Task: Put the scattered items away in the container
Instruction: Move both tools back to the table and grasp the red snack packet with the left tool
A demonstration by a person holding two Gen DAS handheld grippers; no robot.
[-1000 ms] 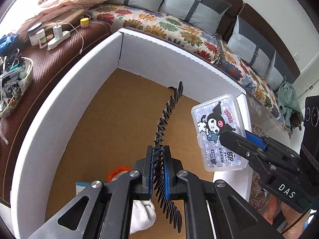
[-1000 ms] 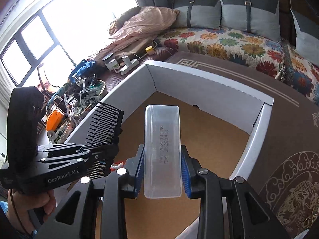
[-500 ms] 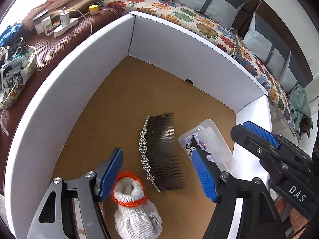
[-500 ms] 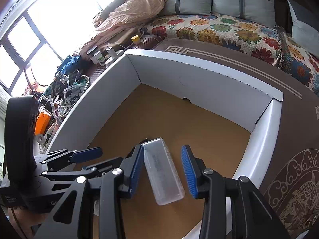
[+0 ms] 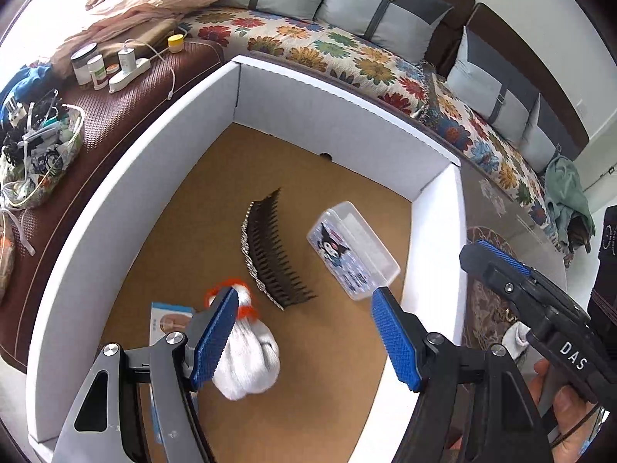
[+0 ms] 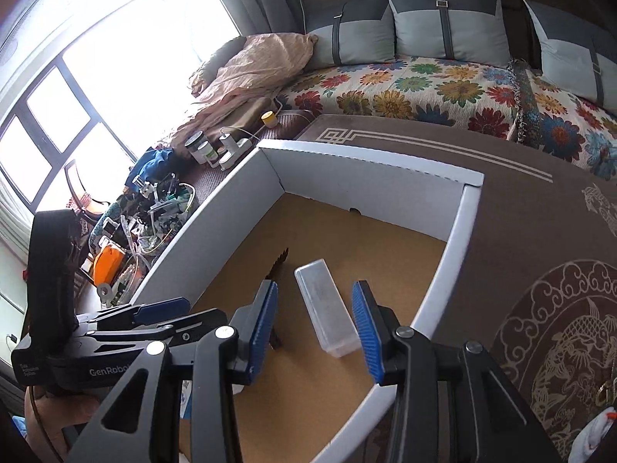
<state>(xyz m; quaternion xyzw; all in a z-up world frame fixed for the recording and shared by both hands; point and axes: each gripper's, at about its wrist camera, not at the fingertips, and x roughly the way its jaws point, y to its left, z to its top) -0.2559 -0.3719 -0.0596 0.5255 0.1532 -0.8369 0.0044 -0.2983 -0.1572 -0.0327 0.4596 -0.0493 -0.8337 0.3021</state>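
Observation:
A white cardboard box (image 5: 347,115) with a brown floor holds a dark jewelled hair comb (image 5: 275,254), a clear plastic case with a cartoon print (image 5: 353,250), a rolled white sock with an orange cuff (image 5: 250,359) and a blue-and-white packet (image 5: 166,318). My left gripper (image 5: 304,341) hangs open above the box with nothing between its fingers. My right gripper (image 6: 314,328) is also open, above the clear case (image 6: 326,310) lying on the box floor (image 6: 385,247). The right gripper (image 5: 497,258) shows at the right edge of the left wrist view.
The box (image 6: 370,169) stands on a brown patterned mat (image 6: 540,250). Another white sock (image 6: 590,436) lies on the mat at lower right. A flowered sofa (image 5: 347,54) with grey cushions is behind; jars, a power strip (image 5: 127,73) and a cluttered basket (image 5: 38,154) sit left.
A second ago the left gripper held the comb and the right held the clear case. Both opened, and comb and case now lie on the box floor. Both grippers have risen.

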